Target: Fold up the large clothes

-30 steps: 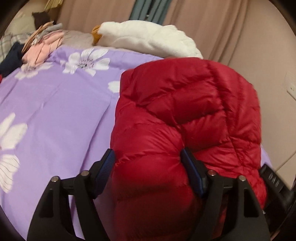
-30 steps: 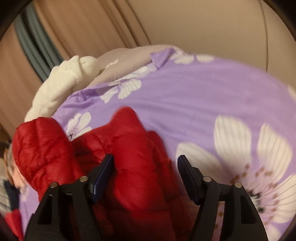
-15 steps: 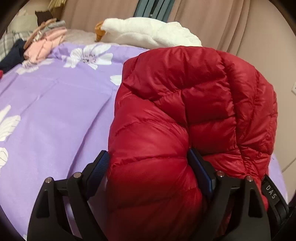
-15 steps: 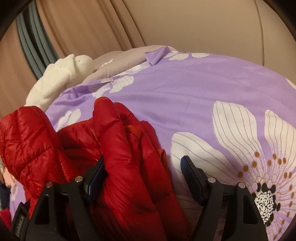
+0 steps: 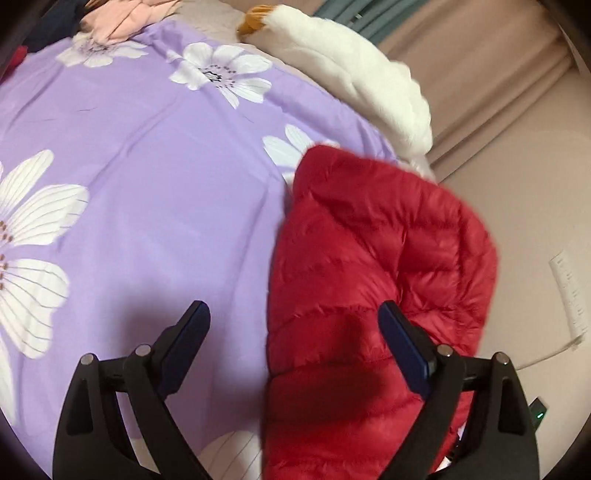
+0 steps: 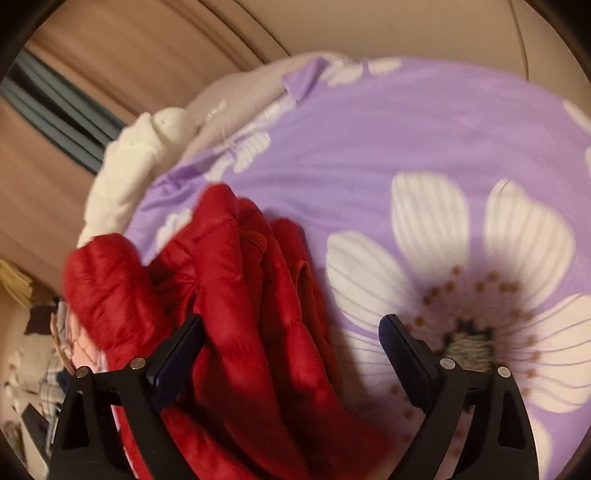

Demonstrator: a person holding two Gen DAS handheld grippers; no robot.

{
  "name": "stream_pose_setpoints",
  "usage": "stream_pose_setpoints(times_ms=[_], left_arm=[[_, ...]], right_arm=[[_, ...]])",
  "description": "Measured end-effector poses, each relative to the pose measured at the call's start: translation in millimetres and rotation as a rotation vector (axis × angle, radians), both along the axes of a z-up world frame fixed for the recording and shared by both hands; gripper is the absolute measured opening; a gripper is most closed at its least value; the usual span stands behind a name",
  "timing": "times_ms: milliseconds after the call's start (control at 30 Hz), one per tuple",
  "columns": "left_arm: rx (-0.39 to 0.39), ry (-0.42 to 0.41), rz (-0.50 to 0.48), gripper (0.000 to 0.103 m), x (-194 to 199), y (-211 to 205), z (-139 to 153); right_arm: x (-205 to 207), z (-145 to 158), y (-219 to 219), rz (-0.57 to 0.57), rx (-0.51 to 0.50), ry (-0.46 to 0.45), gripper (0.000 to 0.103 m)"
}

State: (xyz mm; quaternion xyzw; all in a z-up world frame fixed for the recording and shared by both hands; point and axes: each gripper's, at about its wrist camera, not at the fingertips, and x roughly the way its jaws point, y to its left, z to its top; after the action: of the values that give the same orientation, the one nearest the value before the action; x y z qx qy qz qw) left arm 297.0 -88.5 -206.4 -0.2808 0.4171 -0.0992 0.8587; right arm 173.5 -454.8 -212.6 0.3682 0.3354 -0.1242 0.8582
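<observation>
A red puffer jacket lies bunched on the purple flowered bed sheet. My left gripper hovers over the jacket's near left edge, its jaws opening. The right finger overlaps the red fabric, the left finger stands free over the sheet, and neither pad presses. In the right wrist view the jacket lies folded in ridges at the lower left. My right gripper is also opening: its left finger rests beside the fabric, its right finger is over a white flower print.
A white plush toy lies at the bed's far edge by the beige curtain. Pink and dark clothes are piled at the far left corner. A white socket strip hangs on the wall at right. More clothes sit beyond the jacket.
Both grippers have let go of the red jacket and spread wide. The left gripper slid left, so the jacket now sits toward its right finger. The jacket has settled lower on the sheet.
</observation>
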Motion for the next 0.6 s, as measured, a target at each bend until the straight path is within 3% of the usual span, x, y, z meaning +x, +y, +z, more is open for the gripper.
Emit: stream_pose_setpoints(times_ms=[67, 167, 233, 300, 367, 400, 433, 467, 533, 567, 600], left_arm=[[0.081, -0.003, -0.077, 0.094, -1.0, 0.5, 1.3], [0.198, 0.016, -0.177, 0.093, -4.1, -12.6, -15.4], [0.153, 0.031, -0.216, 0.093, -7.1, -20.5, -30.4], [0.047, 0.050, -0.202, 0.093, -4.7, -18.8, -43.9], [-0.117, 0.096, -0.219, 0.097, 7.5, -17.2, -60.9], [-0.164, 0.114, -0.220, 0.101, 13.5, -17.2, -67.7], [-0.170, 0.105, -0.225, 0.102, 17.9, -19.4, -69.1], [-0.142, 0.085, -0.237, 0.103, 20.7, -24.9, -66.9], [-0.051, 0.048, -0.276, 0.103, 25.4, -40.9, -63.9], [-0.015, 0.029, -0.287, 0.102, 26.0, -48.5, -63.1], [-0.005, 0.010, -0.286, 0.095, 26.4, -53.0, -63.0]], right_arm=[[-8.4, 13.0, 9.9, 0.028, -0.074, -0.027, 0.095], [-11.2, 23.1, 33.2, 0.163, -0.136, -0.066, 0.097], [-5.0, 17.8, 45.3, 0.236, -0.161, -0.058, 0.099], [6.9, -5.3, 41.3, 0.206, -0.155, 0.037, 0.099], [11.8, -30.4, 23.6, 0.173, -0.042, 0.055, 0.102], [12.1, -42.3, 15.7, 0.178, 0.033, 0.043, 0.103], [11.9, -50.5, 9.7, 0.192, 0.082, 0.015, 0.103], [12.9, -49.9, 10.5, 0.214, 0.063, -0.002, 0.103], [20.7, -46.1, 21.2, 0.276, -0.044, 0.022, 0.103], [24.6, -45.5, 26.9, 0.289, -0.083, 0.025, 0.099], [28.2, -46.4, 31.5, 0.296, -0.087, 0.005, 0.087]])
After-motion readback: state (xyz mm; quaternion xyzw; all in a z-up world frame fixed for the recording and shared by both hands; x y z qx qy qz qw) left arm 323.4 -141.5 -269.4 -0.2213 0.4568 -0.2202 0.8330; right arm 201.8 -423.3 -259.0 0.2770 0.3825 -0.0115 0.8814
